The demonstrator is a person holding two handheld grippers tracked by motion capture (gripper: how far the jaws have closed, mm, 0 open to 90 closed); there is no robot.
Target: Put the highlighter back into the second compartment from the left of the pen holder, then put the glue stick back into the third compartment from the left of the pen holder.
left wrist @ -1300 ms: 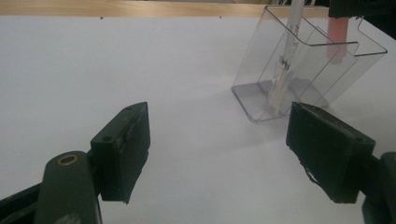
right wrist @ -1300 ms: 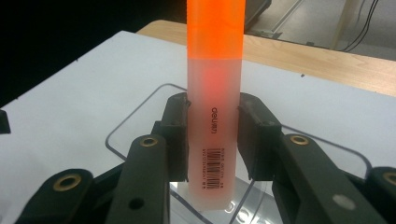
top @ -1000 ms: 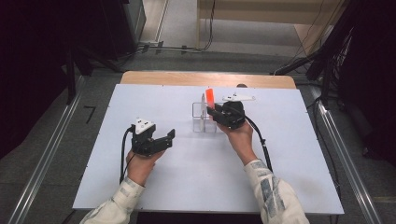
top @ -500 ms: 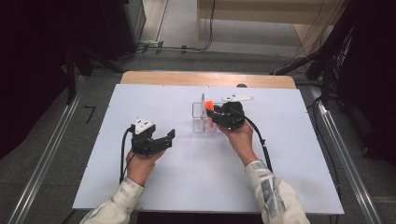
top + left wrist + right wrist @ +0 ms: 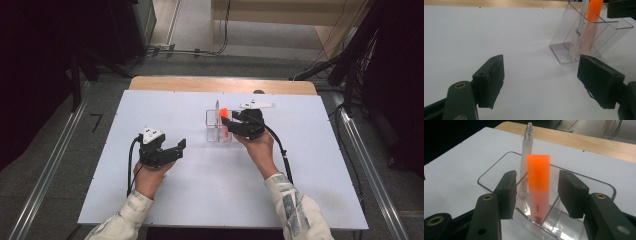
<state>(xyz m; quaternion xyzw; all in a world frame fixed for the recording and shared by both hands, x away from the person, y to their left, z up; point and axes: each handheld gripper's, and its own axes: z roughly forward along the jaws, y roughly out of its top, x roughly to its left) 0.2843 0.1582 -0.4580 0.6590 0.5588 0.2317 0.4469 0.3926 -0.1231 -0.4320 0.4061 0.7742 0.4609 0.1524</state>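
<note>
An orange highlighter [image 5: 538,185] stands upright in a clear plastic holder [image 5: 489,173], beside a white pen [image 5: 525,160]. My right gripper [image 5: 540,192] is open. Its jaws have just been opening and stand on either side of the highlighter with a gap at each pad. In the high view the holder [image 5: 212,132] sits mid-table with the right gripper [image 5: 227,120] at its right side. My left gripper [image 5: 181,147] rests to the left, open, with nothing between its jaws. From the left gripper [image 5: 544,82] the holder [image 5: 564,50] lies ahead to the right.
A white board [image 5: 150,110] covers the table, with a wooden strip [image 5: 200,84] along the far edge. Dark floor and metal rails [image 5: 50,165] flank both sides. Cables trail from both grippers toward the person.
The orange highlighter has sunk from above the holder down into it. The right jaws have spread away from it. The left hand has kept still.
</note>
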